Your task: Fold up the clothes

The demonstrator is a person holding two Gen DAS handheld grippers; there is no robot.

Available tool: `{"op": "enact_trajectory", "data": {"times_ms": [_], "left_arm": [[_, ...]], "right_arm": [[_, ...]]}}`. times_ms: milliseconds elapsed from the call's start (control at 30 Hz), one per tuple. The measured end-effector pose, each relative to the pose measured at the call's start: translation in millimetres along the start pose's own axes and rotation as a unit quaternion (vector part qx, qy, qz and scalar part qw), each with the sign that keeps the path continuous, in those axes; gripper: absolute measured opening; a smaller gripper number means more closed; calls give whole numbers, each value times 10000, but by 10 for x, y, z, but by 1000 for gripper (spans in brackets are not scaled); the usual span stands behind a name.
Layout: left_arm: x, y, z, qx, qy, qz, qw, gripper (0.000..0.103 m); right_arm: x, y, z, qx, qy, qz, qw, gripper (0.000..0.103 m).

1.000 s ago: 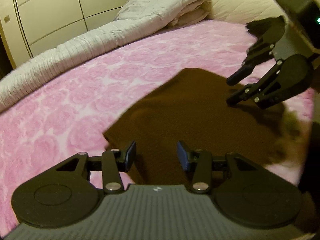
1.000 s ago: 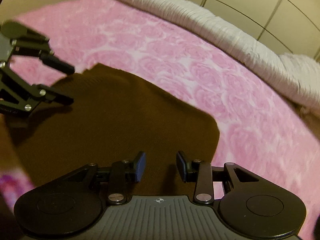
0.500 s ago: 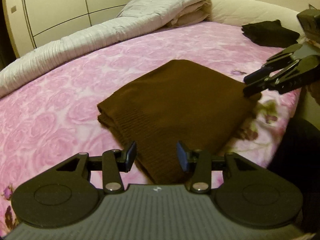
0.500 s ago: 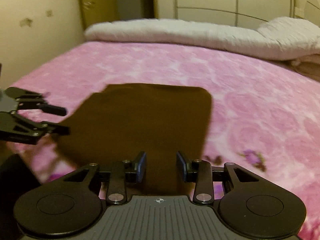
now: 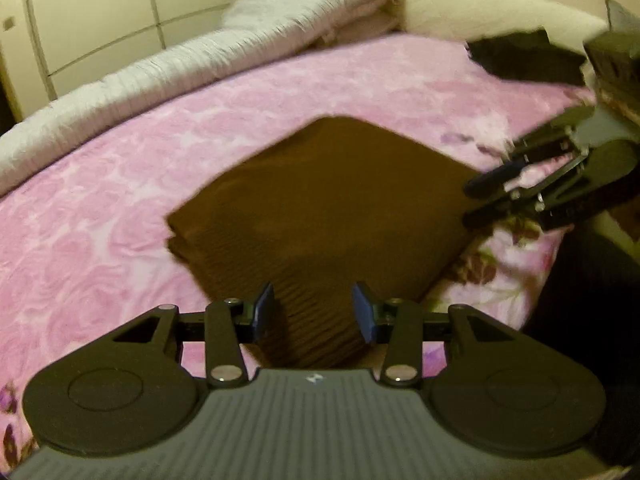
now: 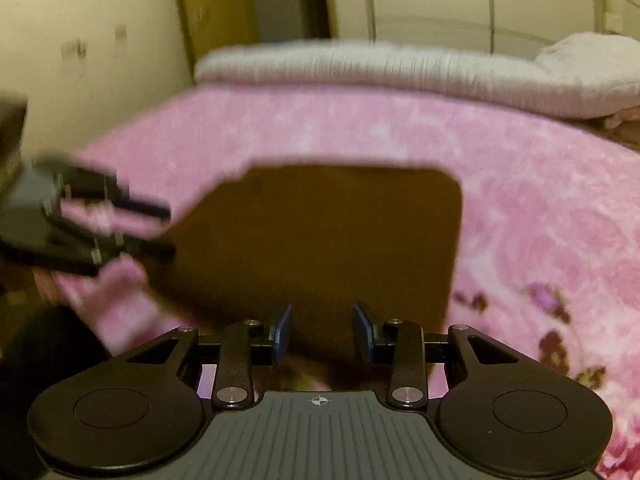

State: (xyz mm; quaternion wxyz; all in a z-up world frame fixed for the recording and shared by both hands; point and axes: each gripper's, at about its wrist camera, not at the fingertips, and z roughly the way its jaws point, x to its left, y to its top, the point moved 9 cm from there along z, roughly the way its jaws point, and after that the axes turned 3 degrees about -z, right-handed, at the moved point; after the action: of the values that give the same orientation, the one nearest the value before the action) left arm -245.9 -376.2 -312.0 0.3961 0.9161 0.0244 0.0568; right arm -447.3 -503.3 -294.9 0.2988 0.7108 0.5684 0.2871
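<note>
A brown knit garment [image 5: 320, 208] lies folded into a flat rectangle on the pink rose-patterned bed cover [image 5: 100, 208]. It also shows in the right wrist view [image 6: 320, 240]. My left gripper [image 5: 314, 312] is open and empty, its jaws just above the garment's near corner. My right gripper [image 6: 322, 334] is open and empty over the garment's near edge. In the left wrist view the right gripper [image 5: 476, 200] hovers at the garment's right corner. In the right wrist view the left gripper [image 6: 166, 230] is blurred at the garment's left corner.
A rolled white quilt [image 5: 120, 88] runs along the far side of the bed, with a folded white blanket [image 5: 320, 12] at its end. A dark folded garment [image 5: 524, 60] lies at the far right. The bed's near edge [image 5: 532, 264] drops off beside the brown garment. Cream cabinet doors [image 5: 88, 12] stand behind.
Both grippers have pulled back and risen away from the brown garment, which now lies folded and still. Both stay open. The views are blurred by motion.
</note>
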Motion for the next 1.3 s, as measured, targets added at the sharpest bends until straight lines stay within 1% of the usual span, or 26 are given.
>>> {"op": "enact_trajectory", "data": {"times_ms": [67,100,167,267,333,367,433,467,567,633,700,733,800,867,1033,1100,1167,1267,1300], "left_arm": [[-1,67,60,-4,-62,81,9999,39],[50,130,100,-27,-56,40,10000,39],[200,266,230,-67,32,-27,10000,38],[463,445,497,-95,204,-82,9997,38],[652,506,726,-13,265,-220,9994,38],[740,515,840,55,274,-296,9992,40],[880,494,1026,170,219,-392,9989,44],[924,500,1080,131,163,-442,9988,48],[1005,537,1137,62,136,-495,9987,51],[1028,556,1141,28,115,-608,9981,51],[1025,573,1099,-6,132,-684,9976,48],[1016,578,1042,-28,176,-692,9974,44],[983,581,884,-94,305,-662,9973,40],[936,563,702,-160,388,-657,9970,40],[700,448,282,-312,507,-669,9960,40],[572,357,232,-248,453,-651,9965,40],[480,249,270,-101,439,-597,9972,40],[411,97,336,82,500,-484,9975,40],[410,93,316,76,516,-484,9975,40]], "right_arm": [[-65,109,-5,-150,33,38,9999,37],[-142,192,12,-219,1,63,9997,37],[-297,358,46,-357,-64,111,9993,37],[-583,590,285,-372,-293,30,9989,37],[-768,744,529,-315,-293,59,9991,37],[-858,815,685,-223,-257,113,9994,37],[-1006,874,1013,143,-214,162,9995,37],[-1067,883,1148,255,-193,139,9994,37],[-1177,947,1309,184,-156,107,9997,37],[-1177,985,1324,204,-205,11,9996,37],[-1137,1028,1302,264,-320,-81,9991,37],[-1100,1035,1254,295,-399,-126,9987,37],[-1009,1034,1114,351,-576,-220,9975,38],[-906,1018,970,415,-729,-312,9960,38],[-623,846,702,614,-879,-494,9930,40],[-539,764,640,676,-903,-497,9924,42],[-459,677,583,742,-911,-487,9919,43],[-366,530,559,925,-953,-608,9893,45],[-347,486,553,962,-968,-654,9885,45]]}}
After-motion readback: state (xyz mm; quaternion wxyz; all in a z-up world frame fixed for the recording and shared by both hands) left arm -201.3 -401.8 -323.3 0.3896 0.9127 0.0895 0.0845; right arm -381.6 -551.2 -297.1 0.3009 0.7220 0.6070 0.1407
